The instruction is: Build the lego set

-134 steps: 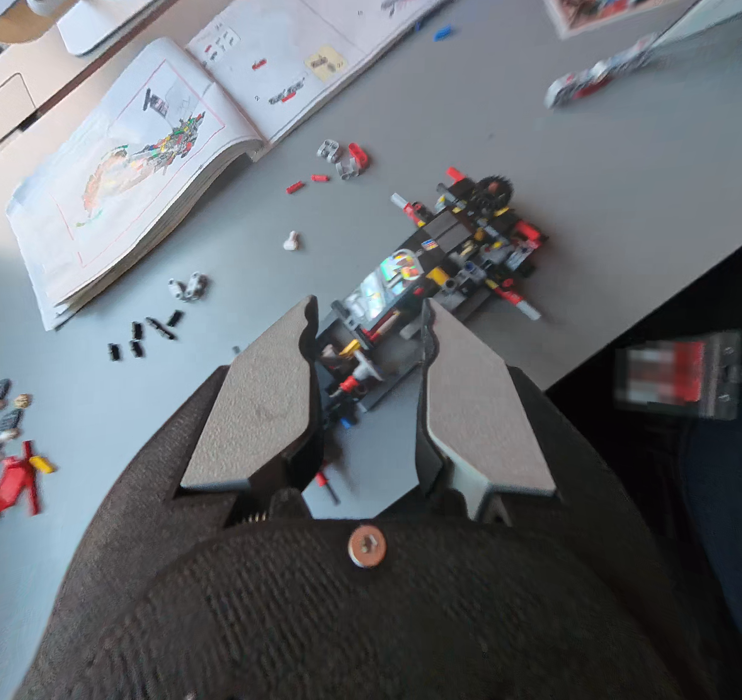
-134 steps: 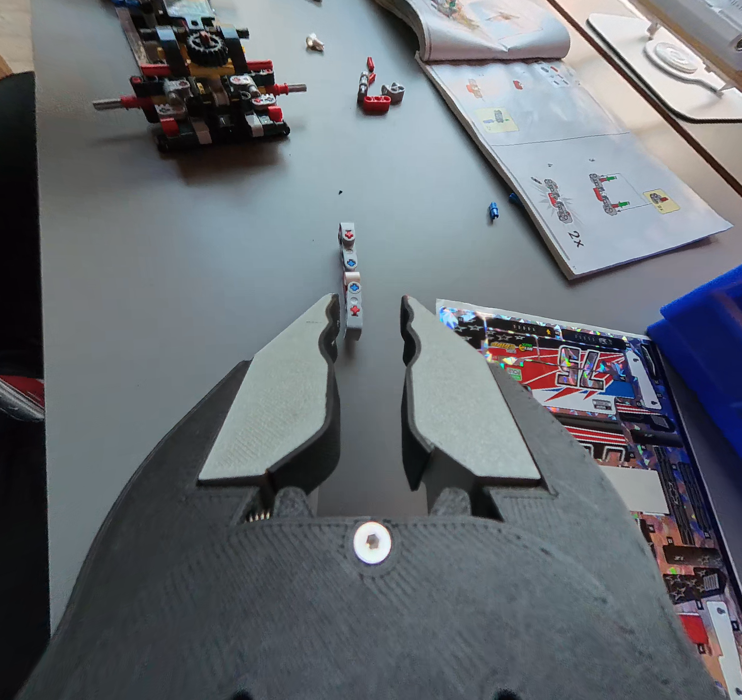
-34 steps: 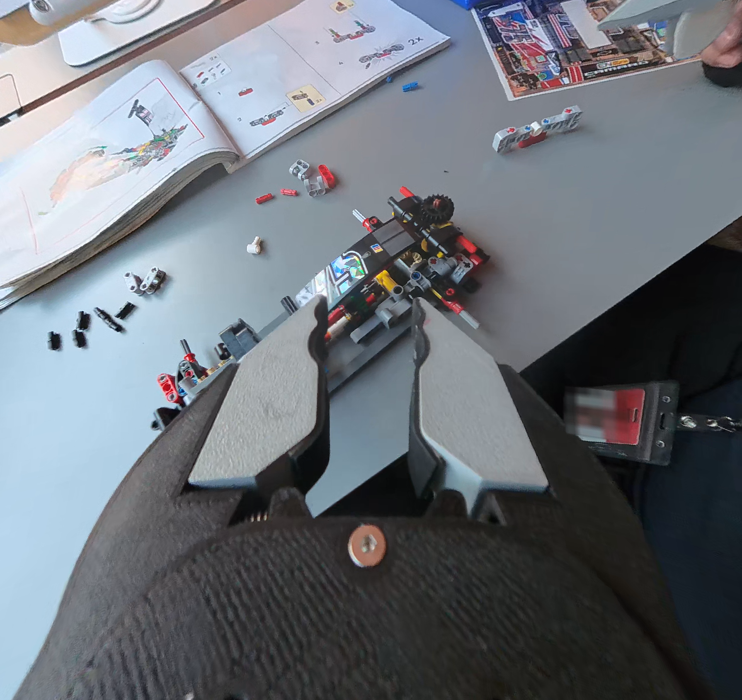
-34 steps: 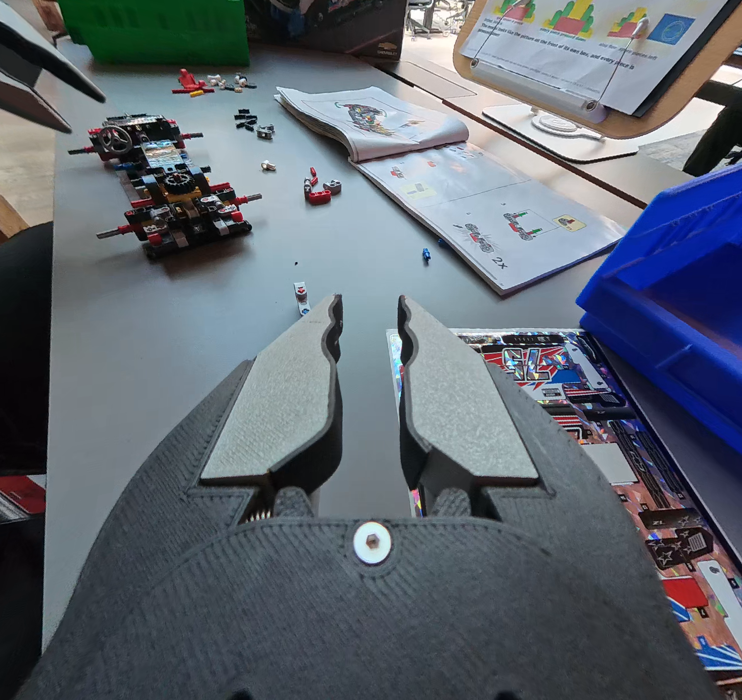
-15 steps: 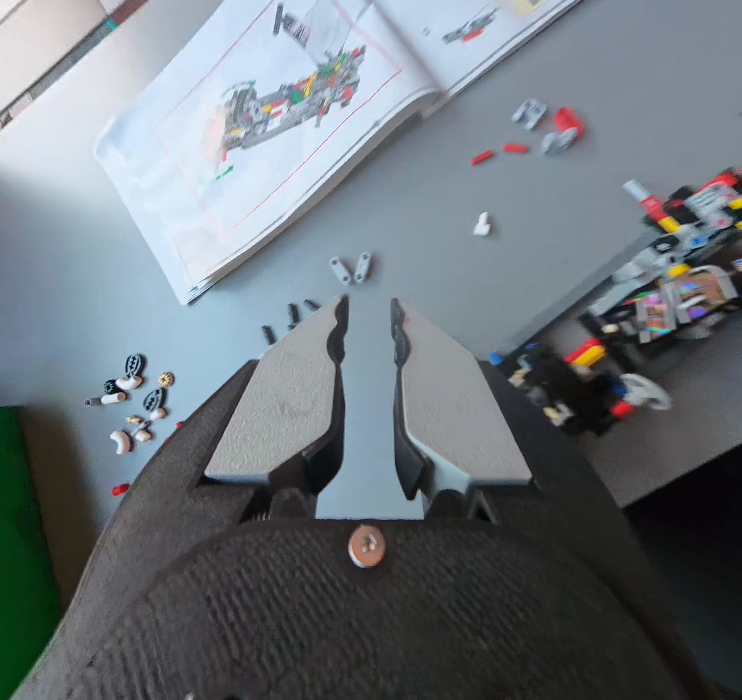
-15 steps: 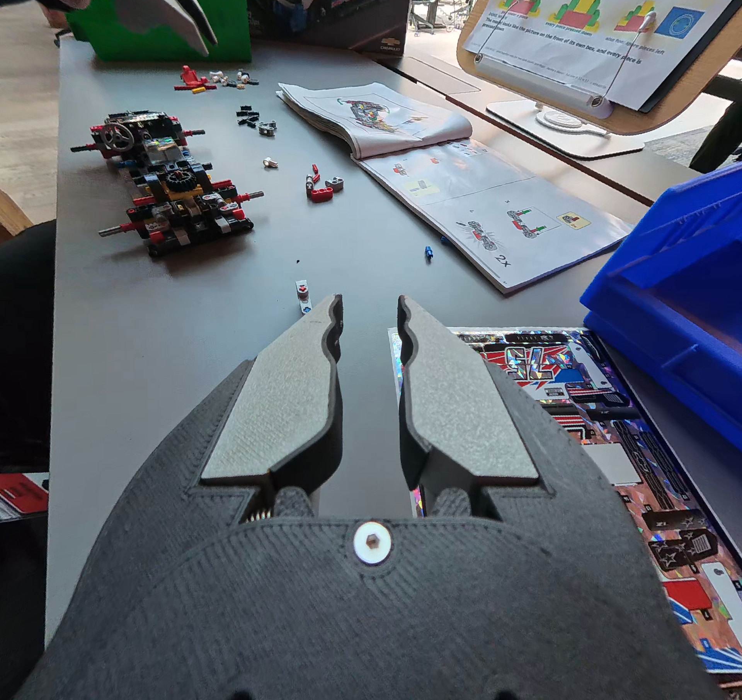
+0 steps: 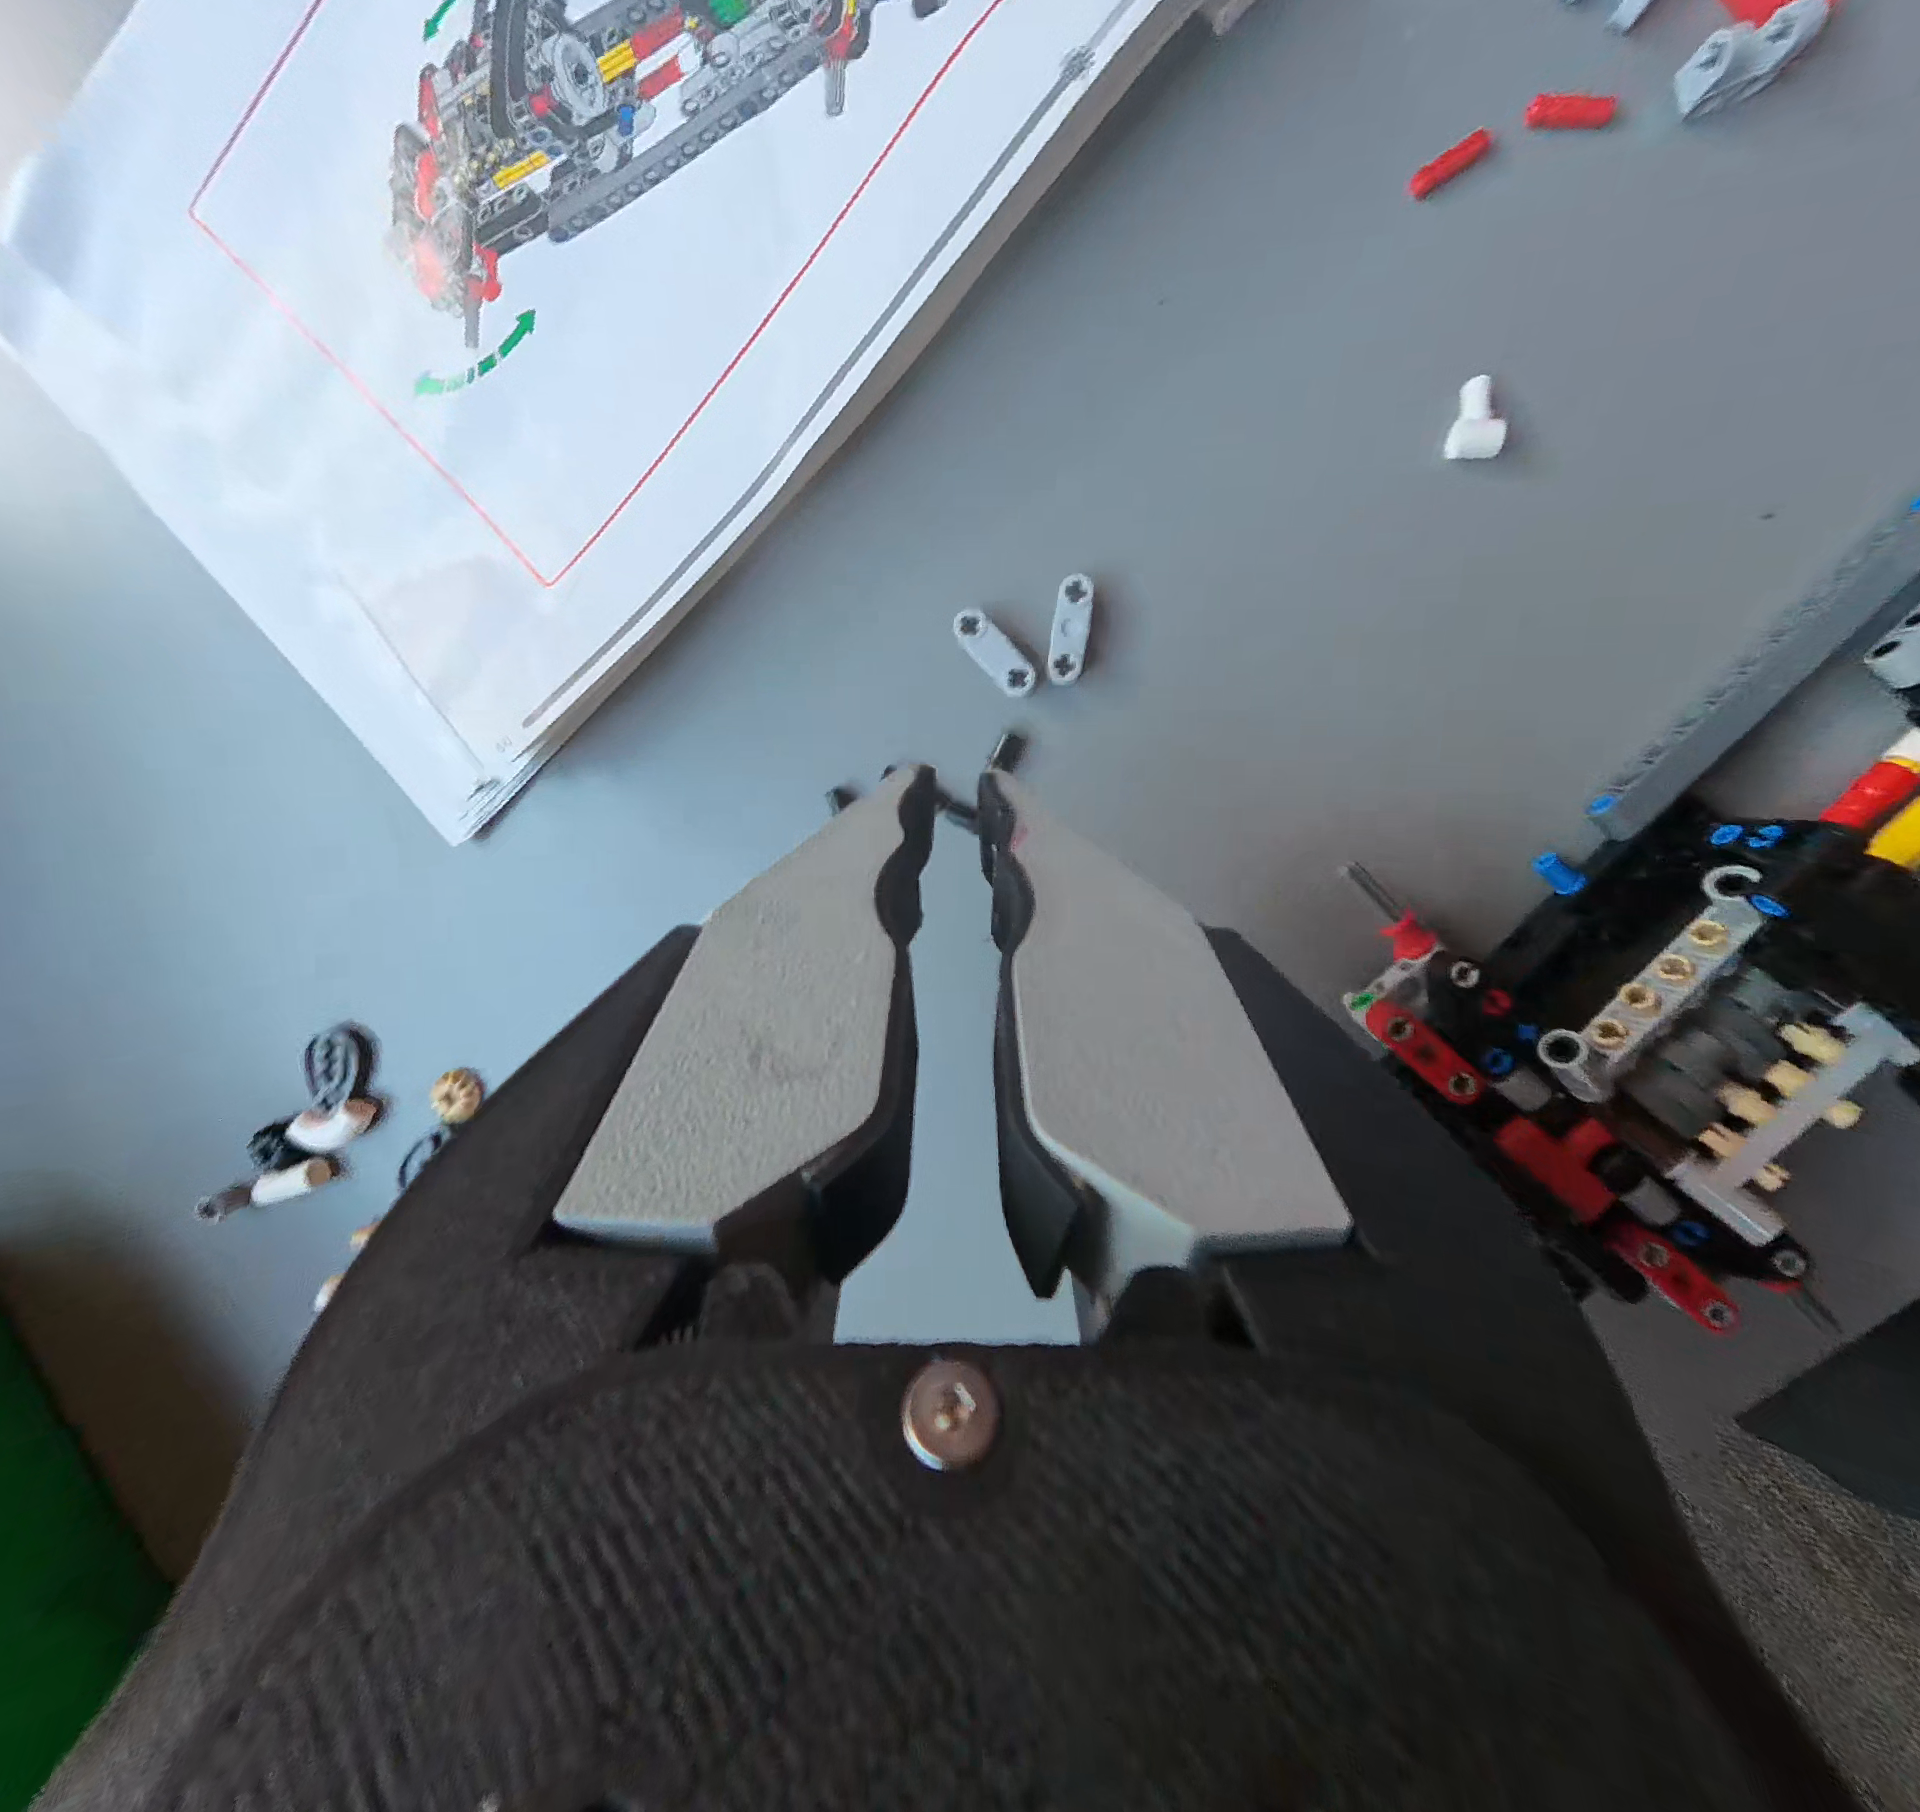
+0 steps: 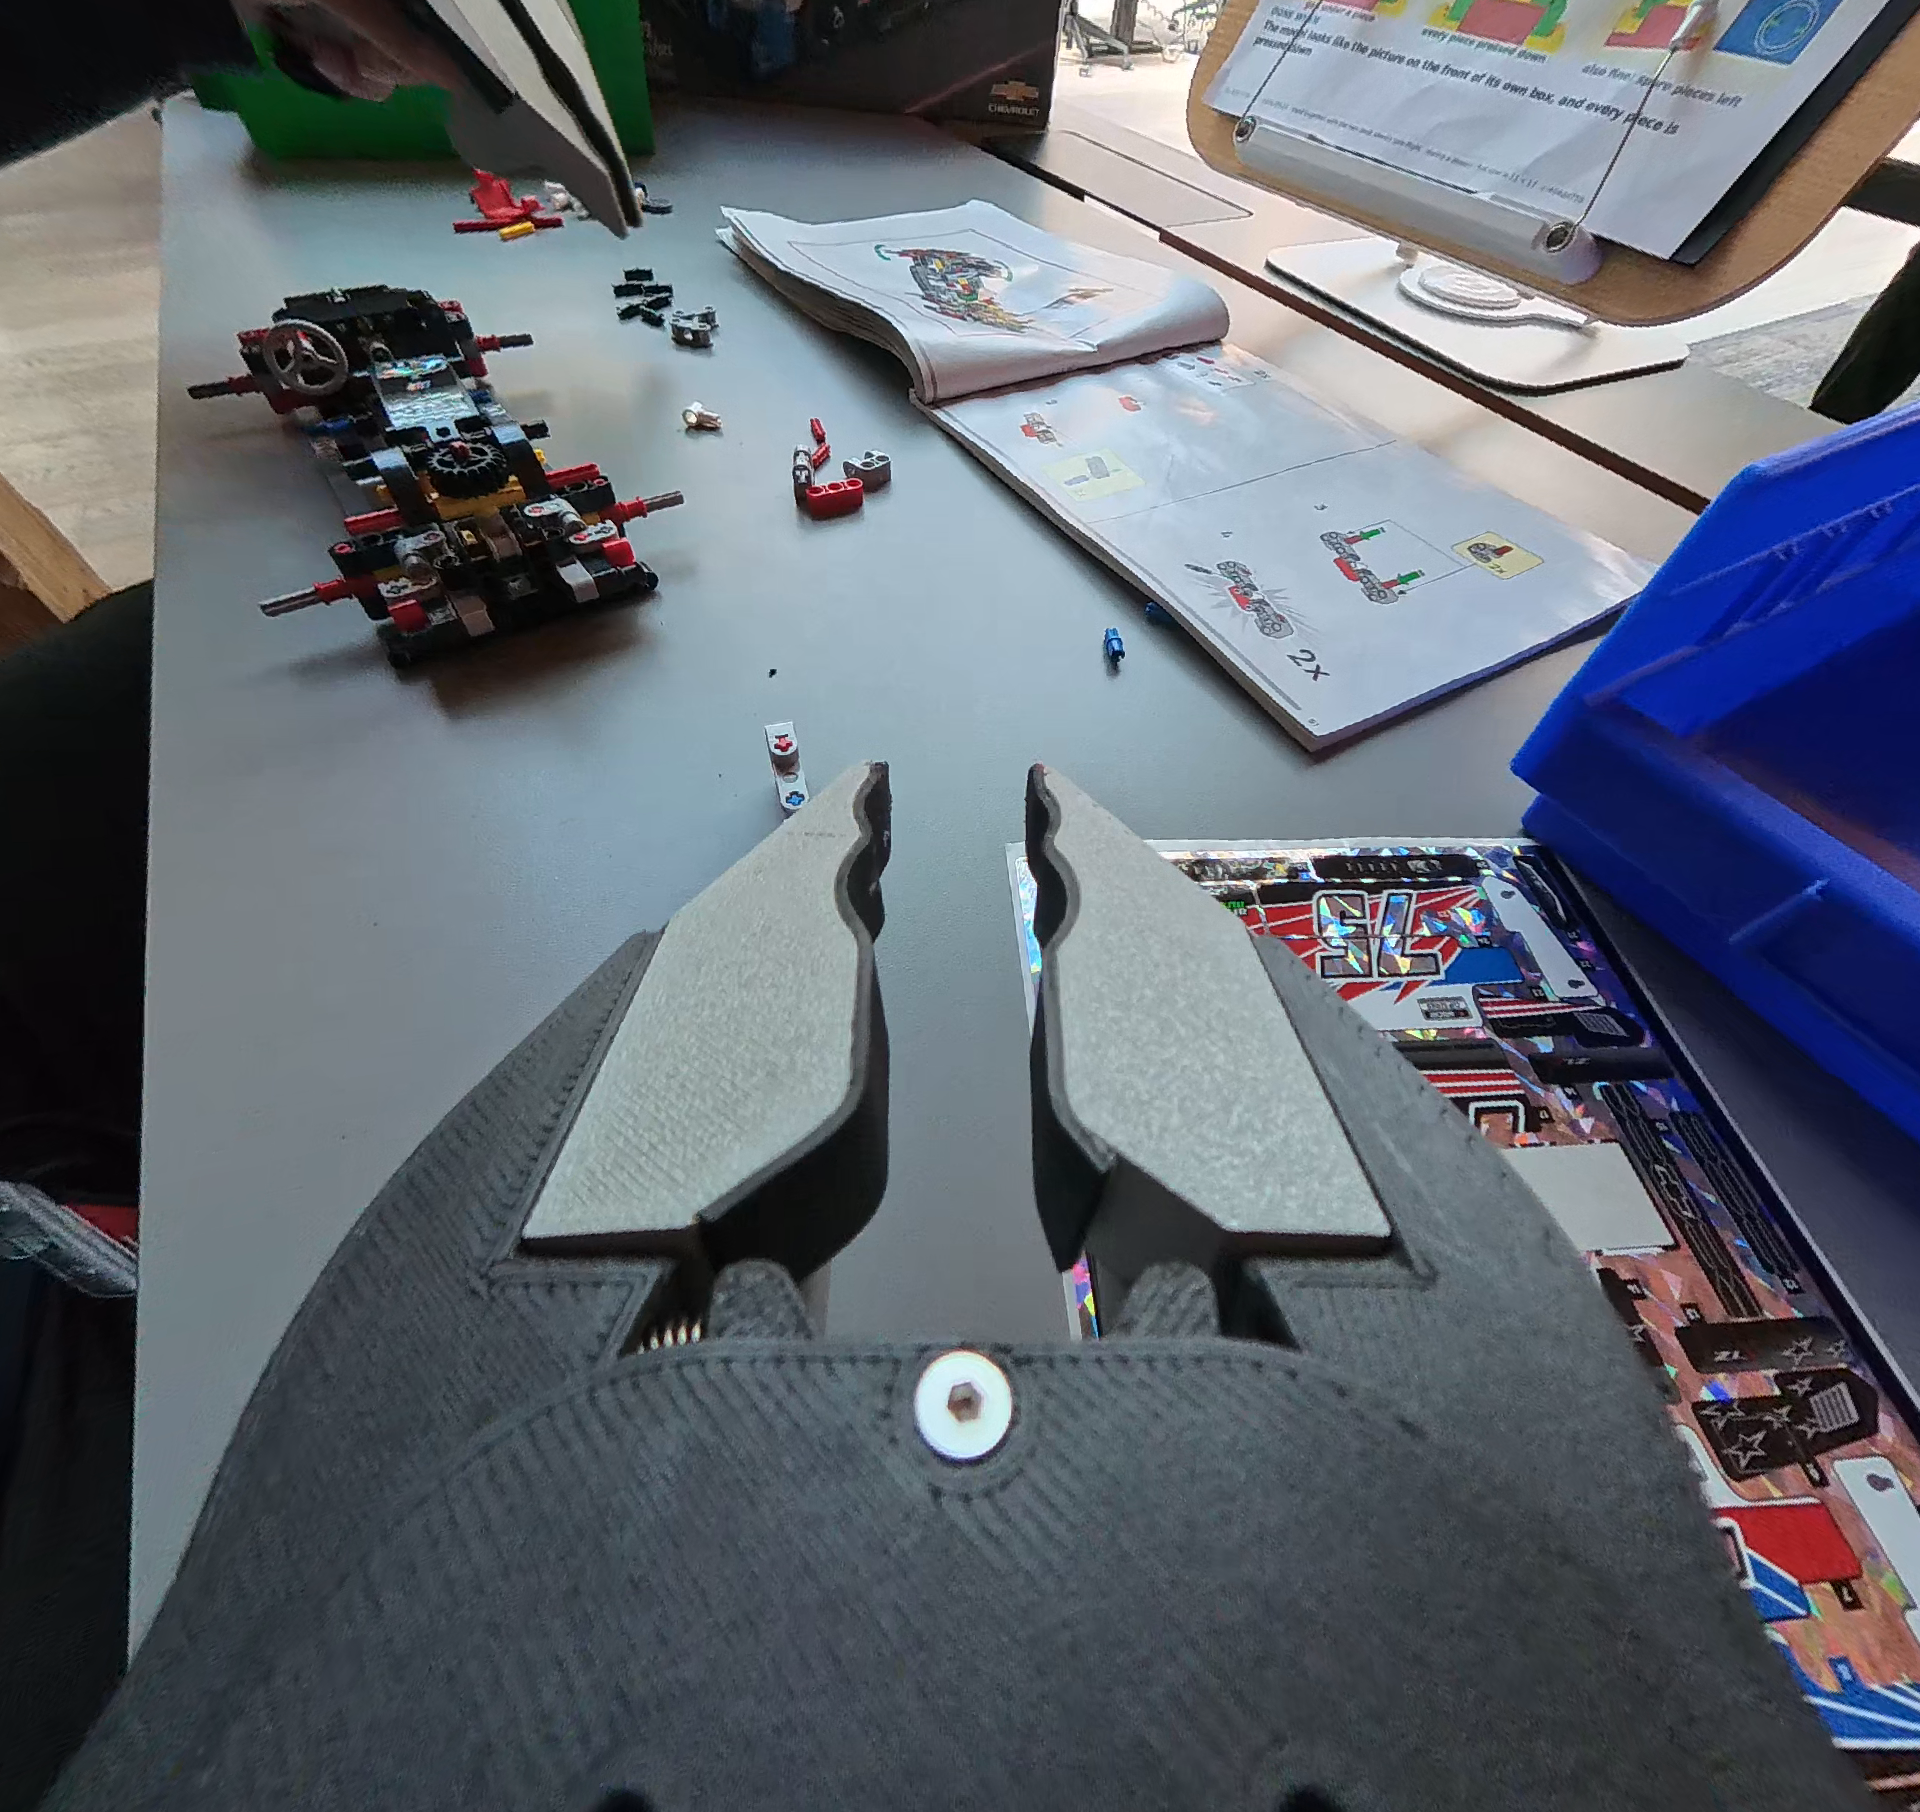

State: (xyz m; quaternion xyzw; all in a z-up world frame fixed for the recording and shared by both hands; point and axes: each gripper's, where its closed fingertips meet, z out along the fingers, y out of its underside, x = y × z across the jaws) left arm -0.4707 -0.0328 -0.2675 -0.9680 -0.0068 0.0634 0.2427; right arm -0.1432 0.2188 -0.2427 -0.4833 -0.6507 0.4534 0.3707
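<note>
Down over the grey table (image 7: 1299, 432), the left gripper (image 7: 957, 808) is pinching a small black pin (image 7: 957, 810) between narrowed jaws, beside two grey links (image 7: 1023, 635). Meanwhile the right gripper (image 8: 956, 786) is hovering empty, jaws parted, by a short grey beam (image 8: 784, 763).

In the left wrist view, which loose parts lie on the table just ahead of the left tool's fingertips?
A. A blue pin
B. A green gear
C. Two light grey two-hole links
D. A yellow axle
C. Two light grey two-hole links lie side by side on the grey table just beyond the left tool, with small black pins right at its tips.
</note>
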